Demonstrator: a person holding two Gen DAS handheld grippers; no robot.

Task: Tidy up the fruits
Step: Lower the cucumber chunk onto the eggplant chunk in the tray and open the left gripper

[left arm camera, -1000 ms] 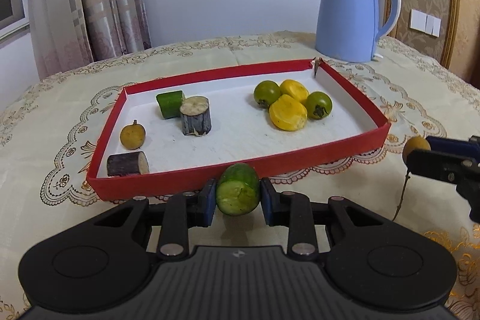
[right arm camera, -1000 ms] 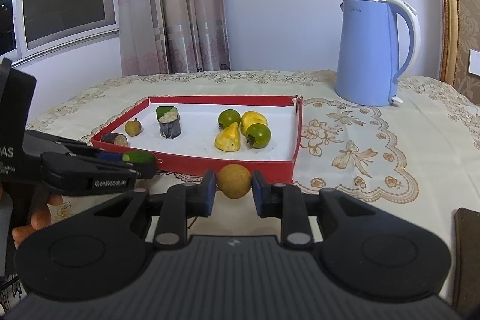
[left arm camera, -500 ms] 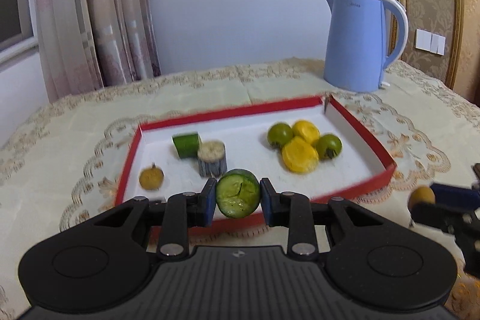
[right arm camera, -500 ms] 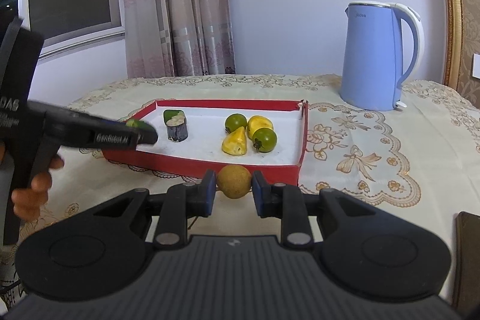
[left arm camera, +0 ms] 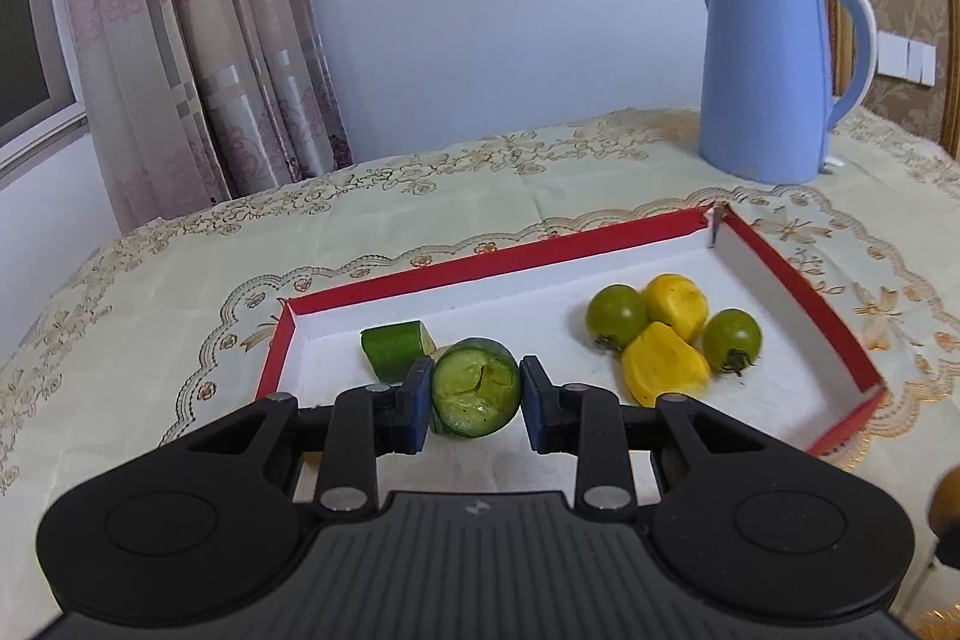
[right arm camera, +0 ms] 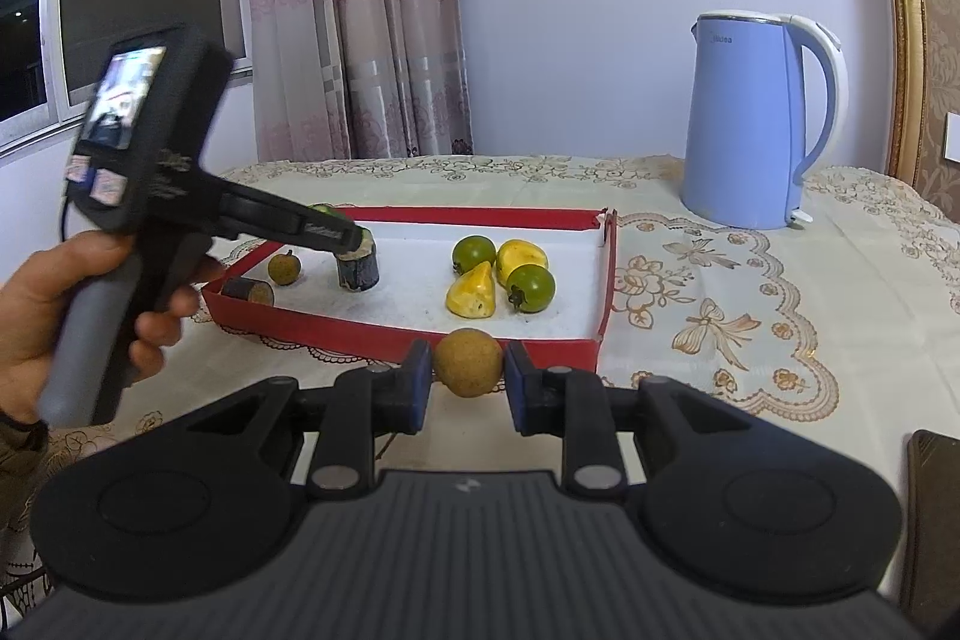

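Cucumber piece: your left gripper [left arm camera: 475,403] is clamped on the cucumber piece [left arm camera: 476,387], cut face toward the camera. You hold it above the left part of the red tray [left arm camera: 798,280], near the green cucumber chunk [left arm camera: 393,349] lying there. I judge you mean to set it among the like pieces.

Round brown fruit: your right gripper [right arm camera: 467,382] is clenched on the round brown fruit [right arm camera: 468,361]. It sits in front of the tray's near wall, outside the tray. Its match, I judge, is the small brown fruit [right arm camera: 284,267] at the tray's left end.

Sorting so far: two green tomatoes [left arm camera: 616,318] and two yellow pieces [left arm camera: 663,367] are clustered on the right side. The dark bark-skinned pieces sit on the left. That split suggests grouping by kind.

Left wrist view only: you see the cut face of the held piece and the chunk behind it. The gripper body hides the tray's near-left corner.

Right wrist view only: you see your hand [right arm camera: 36,316] on the left tool's handle, and its tip over the upright dark stump [right arm camera: 358,268]. The lying dark piece [right arm camera: 249,291] and small brown fruit show here too.

Surroundings: a blue kettle [right arm camera: 756,124] stands well behind the tray on the embroidered tablecloth [right arm camera: 720,292].
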